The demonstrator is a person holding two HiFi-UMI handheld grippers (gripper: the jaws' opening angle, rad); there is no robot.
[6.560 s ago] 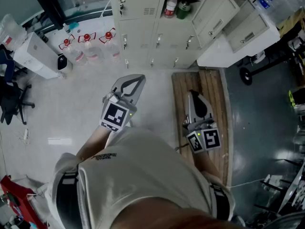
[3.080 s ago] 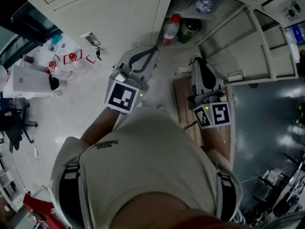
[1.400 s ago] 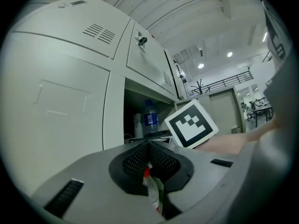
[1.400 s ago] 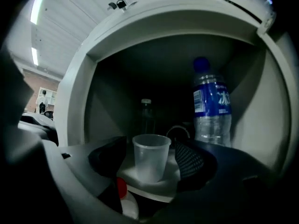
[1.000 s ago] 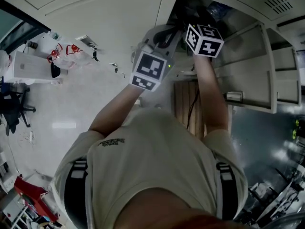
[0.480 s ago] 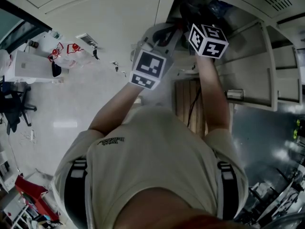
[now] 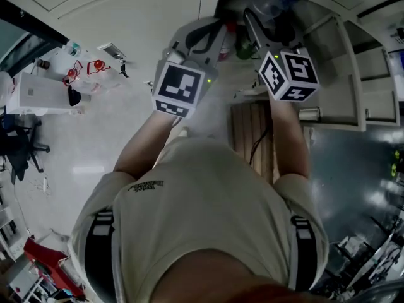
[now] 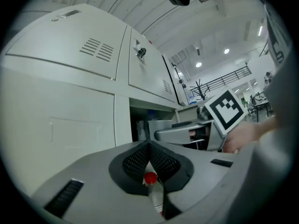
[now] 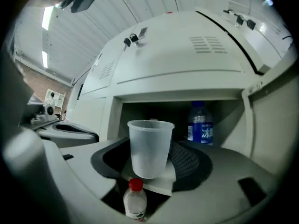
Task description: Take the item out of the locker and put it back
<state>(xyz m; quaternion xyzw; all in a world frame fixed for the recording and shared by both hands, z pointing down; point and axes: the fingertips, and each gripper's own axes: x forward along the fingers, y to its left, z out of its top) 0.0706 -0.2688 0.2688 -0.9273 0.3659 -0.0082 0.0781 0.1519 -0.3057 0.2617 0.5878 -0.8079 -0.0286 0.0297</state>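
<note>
Right tool (image 9: 152,158) just closed on cup (image 9: 149,141) (locker (image 9: 187,59) open).

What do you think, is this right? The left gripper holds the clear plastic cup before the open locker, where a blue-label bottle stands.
Wrong gripper: the right gripper holds the clear plastic cup between its jaws, as the right gripper view shows. The left gripper is shut on nothing. The open locker and blue-label bottle are as stated.
</note>
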